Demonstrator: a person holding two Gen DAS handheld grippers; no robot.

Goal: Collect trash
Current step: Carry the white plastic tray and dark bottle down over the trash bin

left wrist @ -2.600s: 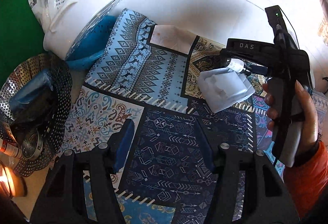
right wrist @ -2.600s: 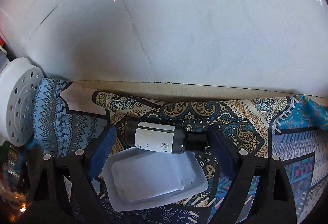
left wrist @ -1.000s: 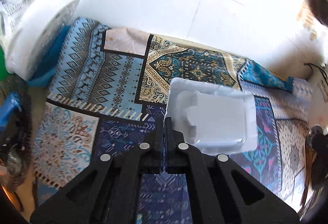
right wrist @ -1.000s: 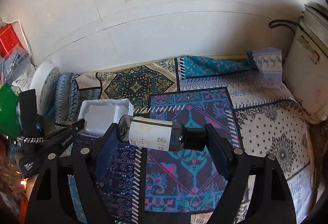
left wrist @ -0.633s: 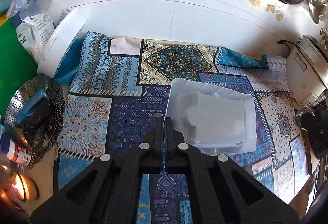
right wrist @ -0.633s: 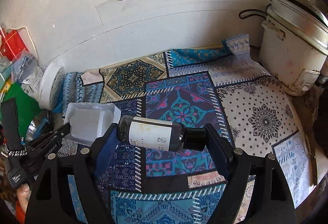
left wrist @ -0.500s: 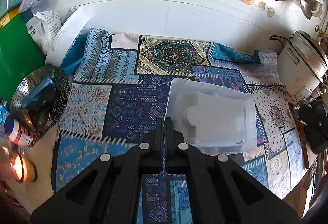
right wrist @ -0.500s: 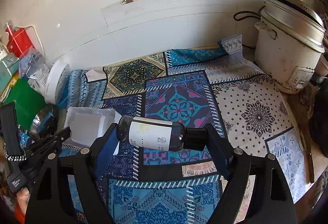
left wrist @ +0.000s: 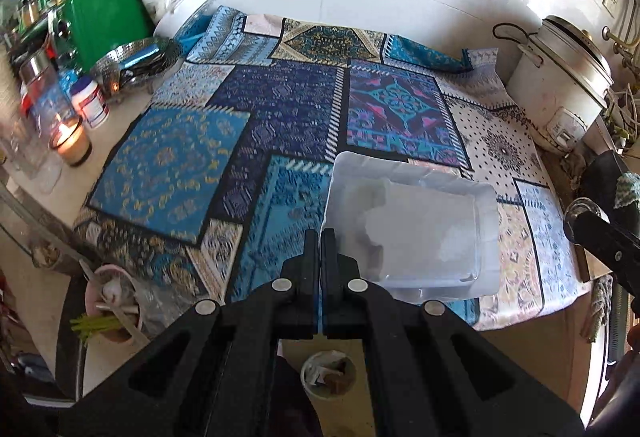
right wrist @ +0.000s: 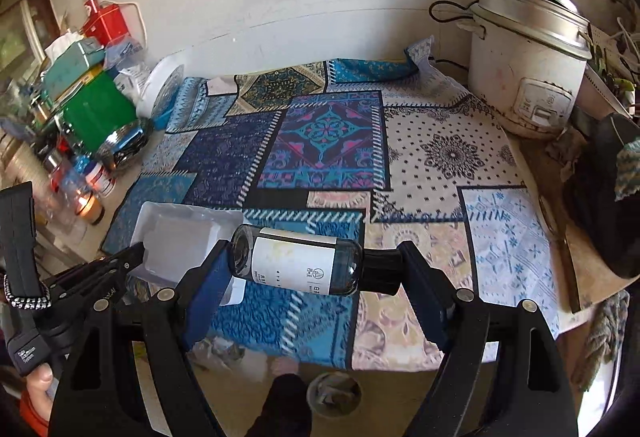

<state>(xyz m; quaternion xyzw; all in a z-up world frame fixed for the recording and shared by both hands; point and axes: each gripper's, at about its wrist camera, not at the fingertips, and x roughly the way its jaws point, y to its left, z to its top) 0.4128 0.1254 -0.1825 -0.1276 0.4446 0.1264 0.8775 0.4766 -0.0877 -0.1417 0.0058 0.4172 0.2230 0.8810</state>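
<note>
My left gripper (left wrist: 322,237) is shut on the left rim of a clear plastic tray (left wrist: 416,233) and holds it in the air above the patterned cloth (left wrist: 280,109). The tray also shows in the right wrist view (right wrist: 180,233), with the left gripper (right wrist: 138,251) clamped on its edge. My right gripper (right wrist: 316,269) is shut on a dark bottle with a white label (right wrist: 296,265), held sideways between the fingers, cap to the right, above the table's front edge.
A white rice cooker (right wrist: 528,61) stands at the back right. A green box (left wrist: 104,17), a metal steamer basket (left wrist: 136,57), jars and a lit candle (left wrist: 74,141) crowd the left. A small cup of scraps (left wrist: 328,377) sits on the floor below the table edge.
Both grippers have pulled back and risen from the table with the tray and the bottle still held. The table's front edge and the floor have come into view.
</note>
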